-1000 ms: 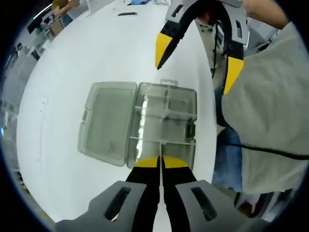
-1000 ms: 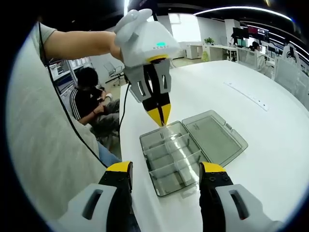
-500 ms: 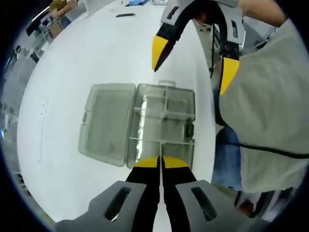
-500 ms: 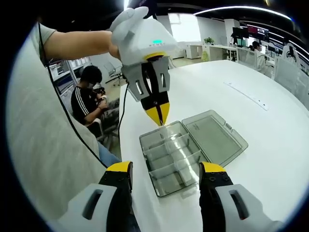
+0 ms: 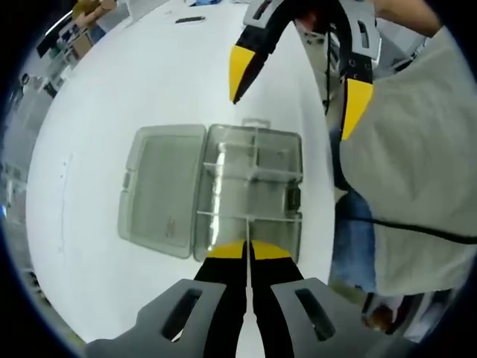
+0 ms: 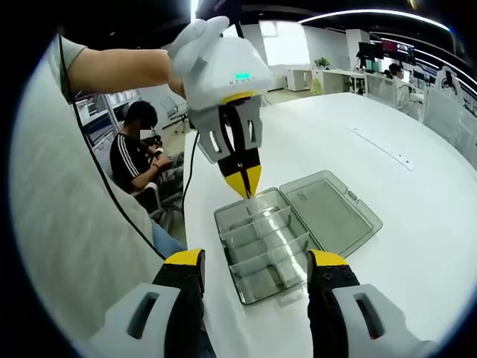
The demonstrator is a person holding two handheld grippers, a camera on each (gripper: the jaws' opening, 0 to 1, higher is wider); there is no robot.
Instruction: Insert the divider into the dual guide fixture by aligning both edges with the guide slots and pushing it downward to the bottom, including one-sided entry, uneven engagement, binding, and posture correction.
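Left gripper [image 6: 243, 186]: clenched on clear divider [image 6: 252, 203], poised over open organiser box [image 5: 250, 190]. Right gripper [image 5: 294, 101]: released. Insertion barely begun; seating remains.

Office beyond the white counter [image 6: 417, 149]

A seated person [image 6: 141, 153] in a striped top sits left of the counter; desks [image 6: 328, 74] stand beyond it.

Open compartment box [image 6: 272, 242] on the table [image 6: 417, 186], lid [image 6: 332, 212] flat beside it, left gripper [image 6: 244, 181] above its near corner
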